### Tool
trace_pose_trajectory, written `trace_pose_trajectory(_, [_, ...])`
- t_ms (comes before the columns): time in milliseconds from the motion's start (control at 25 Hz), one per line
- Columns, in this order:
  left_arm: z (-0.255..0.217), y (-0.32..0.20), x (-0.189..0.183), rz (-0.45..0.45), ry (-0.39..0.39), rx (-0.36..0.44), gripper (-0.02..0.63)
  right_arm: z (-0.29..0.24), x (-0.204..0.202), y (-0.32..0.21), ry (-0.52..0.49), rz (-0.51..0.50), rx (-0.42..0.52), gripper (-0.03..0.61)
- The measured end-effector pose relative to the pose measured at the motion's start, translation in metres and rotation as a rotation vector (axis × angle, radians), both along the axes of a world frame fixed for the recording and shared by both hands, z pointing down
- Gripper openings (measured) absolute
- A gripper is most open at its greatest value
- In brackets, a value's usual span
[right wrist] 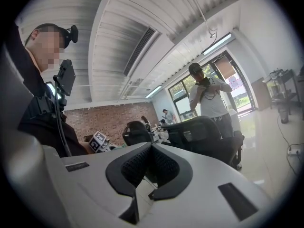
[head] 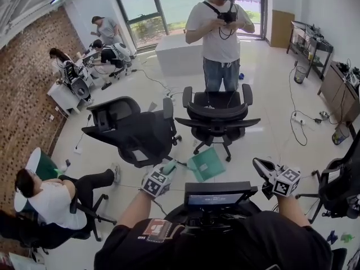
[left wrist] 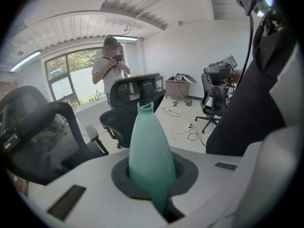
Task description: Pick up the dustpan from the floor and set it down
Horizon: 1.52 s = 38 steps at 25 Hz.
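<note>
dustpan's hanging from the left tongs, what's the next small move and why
Probably lower it onto the bare floor just ahead. The left tongs are shut on the dustpan by its handle. It hangs off the floor close to the black chair, so setting it down is what remains.

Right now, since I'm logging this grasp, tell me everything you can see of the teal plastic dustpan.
The teal plastic dustpan has a wide, flat scoop and a smooth tapering handle that ends in a small open loop. The left gripper is shut on the handle; nothing else appears to touch it. The scoop hangs tilted, seemingly clear of the white floor, just in front of the base of a black office chair.
</note>
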<state>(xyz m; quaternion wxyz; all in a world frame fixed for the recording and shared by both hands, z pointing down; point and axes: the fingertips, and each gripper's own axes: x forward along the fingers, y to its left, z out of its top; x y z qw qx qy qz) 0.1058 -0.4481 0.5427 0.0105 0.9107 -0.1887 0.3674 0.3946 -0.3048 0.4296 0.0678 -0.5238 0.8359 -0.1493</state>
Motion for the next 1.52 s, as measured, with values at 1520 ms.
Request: trace_pose_trajectory(1520, [0.287,-0.097,-0.003,-0.099,-0.192,-0.149,0.026,0.109,-0.001,-0.020,-0.011,0.144,-0.222,0.009])
